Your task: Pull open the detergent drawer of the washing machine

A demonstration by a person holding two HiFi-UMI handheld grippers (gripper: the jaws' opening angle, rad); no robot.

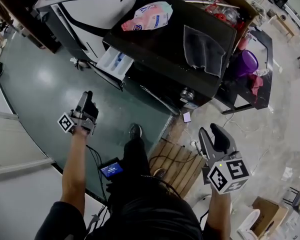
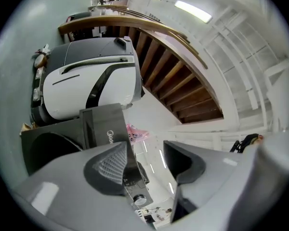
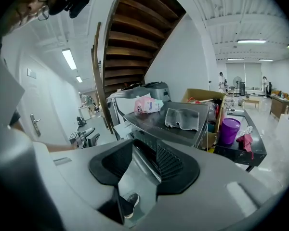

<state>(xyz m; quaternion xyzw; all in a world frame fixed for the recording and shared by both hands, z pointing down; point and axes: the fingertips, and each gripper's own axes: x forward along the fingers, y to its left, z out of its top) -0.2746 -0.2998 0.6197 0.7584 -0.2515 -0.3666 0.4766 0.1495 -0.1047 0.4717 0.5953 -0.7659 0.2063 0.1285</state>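
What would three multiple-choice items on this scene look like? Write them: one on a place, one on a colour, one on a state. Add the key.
1. Where does the pink pouch lie?
A. On top of the washing machine
B. On the floor
C. Inside the drawer

2. What colour is the tub beside the machine?
A. Green
B. Yellow
C. Purple

3. How does the detergent drawer stand?
A. Shut flush with the front
B. Pulled out of the front
C. Taken off and lying on the floor

Key:
1 A, since the head view shows the pouch on the dark top panel.
2 C, since the tub is plainly purple in the head and right gripper views.
3 B, since the white drawer juts out of the machine's front.
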